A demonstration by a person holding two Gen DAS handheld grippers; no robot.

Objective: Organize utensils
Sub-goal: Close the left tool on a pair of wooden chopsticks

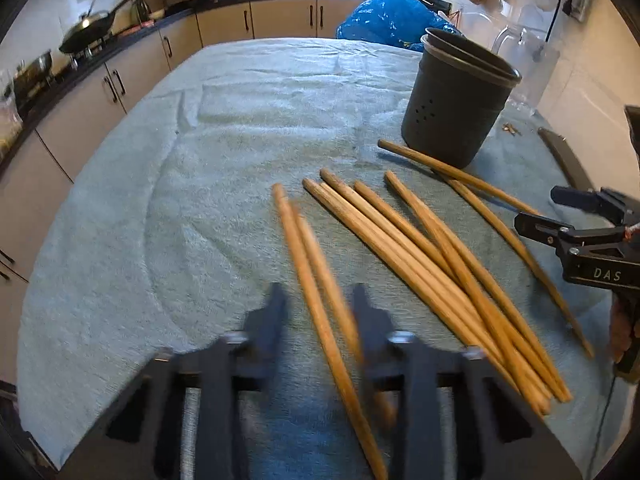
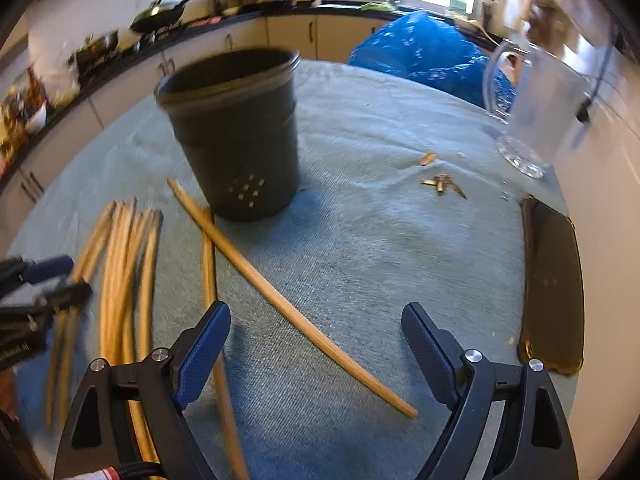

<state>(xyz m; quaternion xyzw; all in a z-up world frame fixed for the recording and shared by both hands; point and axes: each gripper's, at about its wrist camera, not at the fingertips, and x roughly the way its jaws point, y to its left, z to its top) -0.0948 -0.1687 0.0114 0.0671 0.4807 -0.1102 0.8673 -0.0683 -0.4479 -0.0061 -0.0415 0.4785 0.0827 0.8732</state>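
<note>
Long round wooden chopsticks [image 1: 404,236] lie loose on the bench [image 1: 160,200], which is covered with a pale blue-green towel. Most fan out in a bundle running from the centre toward 5 o'clock in the left wrist view. Two more [image 2: 280,300] lie crossed just in front of the dark grey perforated plastic holder [image 1: 456,108], which stands upright at 1 o'clock, one tip nearly touching its base.

The left tool [image 1: 320,304] points steeply down at the towel. Its jaws stand narrow, with a pair of chopsticks [image 1: 316,292] between the blurred fingers; whether the pads press on them I cannot tell.

The right tool [image 2: 316,332] also tilts steeply down, its jaws wide, blue-padded fingers [image 2: 204,352] straddling the two crossed chopsticks without touching them. In the left wrist view it enters at 3 o'clock, with part of a hand [image 1: 622,332] on its grip.

A clear glass mug [image 2: 536,112] stands at 2 o'clock in the right view, a dark phone in a case [image 2: 554,284] at 3 o'clock, small brass keys [image 2: 442,185] between them. A blue plastic bag [image 2: 424,52] sits beyond the bench.
</note>
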